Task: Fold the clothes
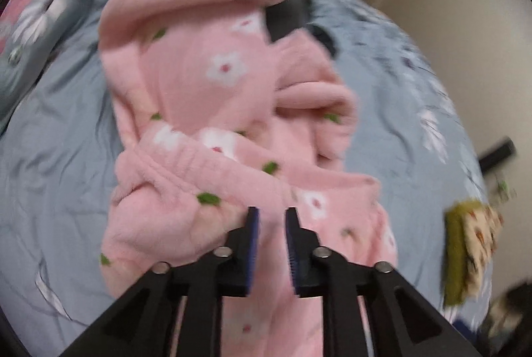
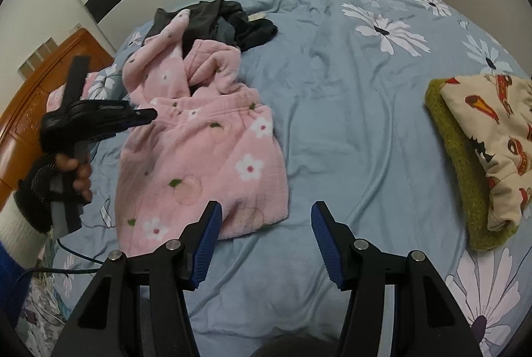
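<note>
My left gripper sits over the pink garment, jaws slightly parted; the blur means I can't tell if they pinch the fleece. My right gripper hangs wide open above the bedsheet; the garment lies crumpled at its 10 o'clock, a folded pile at 2.

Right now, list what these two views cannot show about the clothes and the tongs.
- Pink garment: left wrist view is motion-blurred; whether the left tongs touch it is unclear.
- Dark clothes: partly under the pink garment in the right wrist view; number unclear.
- Folded patterned garment: cut off by the right edge.
- Right tongs: open, empty.
</note>
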Demonstrator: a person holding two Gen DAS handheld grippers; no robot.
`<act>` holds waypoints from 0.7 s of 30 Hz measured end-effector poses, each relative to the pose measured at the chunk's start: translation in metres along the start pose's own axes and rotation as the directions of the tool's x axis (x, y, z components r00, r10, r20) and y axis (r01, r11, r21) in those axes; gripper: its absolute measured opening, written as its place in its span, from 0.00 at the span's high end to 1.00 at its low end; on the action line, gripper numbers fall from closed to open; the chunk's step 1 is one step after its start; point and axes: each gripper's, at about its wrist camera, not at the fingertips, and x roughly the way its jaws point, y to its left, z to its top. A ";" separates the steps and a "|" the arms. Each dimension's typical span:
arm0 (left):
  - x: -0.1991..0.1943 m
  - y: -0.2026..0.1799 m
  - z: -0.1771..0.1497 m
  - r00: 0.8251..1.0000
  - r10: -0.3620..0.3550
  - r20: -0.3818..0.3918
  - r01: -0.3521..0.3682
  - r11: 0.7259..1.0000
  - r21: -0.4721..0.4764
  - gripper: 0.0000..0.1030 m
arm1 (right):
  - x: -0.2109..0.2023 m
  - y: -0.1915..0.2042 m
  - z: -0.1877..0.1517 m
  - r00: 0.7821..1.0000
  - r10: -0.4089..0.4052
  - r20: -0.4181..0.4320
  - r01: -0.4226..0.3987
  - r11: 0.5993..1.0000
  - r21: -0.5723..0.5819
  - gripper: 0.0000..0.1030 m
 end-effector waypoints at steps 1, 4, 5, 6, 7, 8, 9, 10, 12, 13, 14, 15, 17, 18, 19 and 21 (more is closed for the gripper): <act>0.005 0.003 0.002 1.000 0.012 -0.001 -0.012 0.999 -0.041 0.72 | 0.002 -0.004 0.001 1.000 0.002 -0.001 -0.002 1.000 0.011 0.44; 0.018 0.012 0.010 0.999 0.049 -0.007 -0.049 0.985 -0.163 0.53 | 0.009 -0.014 0.004 1.000 0.001 -0.004 -0.001 1.000 0.024 0.44; 0.023 0.015 0.012 0.998 0.061 -0.010 -0.061 0.977 -0.203 0.50 | 0.012 -0.017 0.005 1.000 0.004 -0.007 -0.004 1.000 0.026 0.44; 0.027 0.018 0.015 0.997 0.073 -0.013 -0.074 0.967 -0.243 0.48 | 0.015 -0.019 0.005 1.000 0.008 -0.010 -0.008 1.000 0.030 0.44; 0.032 0.021 0.017 0.996 0.084 -0.017 -0.086 0.956 -0.282 0.48 | 0.017 -0.021 0.005 1.000 0.011 -0.013 -0.011 0.999 0.034 0.44; 0.036 0.021 0.018 0.995 0.097 -0.022 -0.099 0.950 -0.295 0.48 | 0.020 -0.024 0.006 1.000 0.015 -0.016 -0.014 0.999 0.037 0.44; 0.040 0.021 0.019 0.991 0.125 -0.038 -0.130 0.944 -0.303 0.48 | 0.023 -0.026 0.006 1.000 0.018 -0.020 -0.018 0.999 0.041 0.44; 0.045 0.022 0.019 0.990 0.130 -0.052 -0.140 0.939 -0.315 0.48 | 0.025 -0.028 0.006 1.000 0.021 -0.021 -0.020 0.999 0.044 0.44; 0.051 0.025 0.020 0.989 0.136 -0.065 -0.150 0.928 -0.342 0.48 | 0.026 -0.032 0.006 0.999 0.024 -0.021 -0.022 0.998 0.052 0.44; 0.053 0.026 0.019 0.989 0.136 -0.063 -0.150 0.922 -0.357 0.51 | 0.026 -0.033 0.006 0.999 0.025 -0.021 -0.024 0.998 0.055 0.44; 0.053 0.028 0.018 0.988 0.143 -0.061 -0.156 0.917 -0.368 0.56 | 0.026 -0.035 0.006 1.000 0.023 -0.021 -0.022 0.998 0.058 0.44; 0.052 0.032 0.017 0.988 0.145 -0.061 -0.157 0.913 -0.376 0.68 | 0.025 -0.037 0.006 1.000 0.020 -0.020 -0.019 0.998 0.059 0.44; 0.047 0.038 0.014 0.989 0.138 -0.050 -0.147 0.911 -0.386 0.94 | 0.023 -0.039 0.005 1.000 0.015 -0.017 -0.014 0.998 0.068 0.44; 0.043 0.040 0.013 0.991 0.130 -0.039 -0.135 0.912 -0.388 0.94 | 0.021 -0.040 0.005 1.000 0.011 -0.014 -0.010 0.997 0.072 0.44; 0.035 0.042 0.012 0.993 0.116 -0.018 -0.114 0.916 -0.384 0.94 | 0.019 -0.040 0.005 1.000 0.007 -0.010 -0.006 0.997 0.073 0.44; 0.010 0.045 0.007 0.998 0.052 0.043 -0.033 0.931 -0.364 0.94 | 0.013 -0.039 0.005 1.000 0.000 0.000 0.000 0.997 0.074 0.44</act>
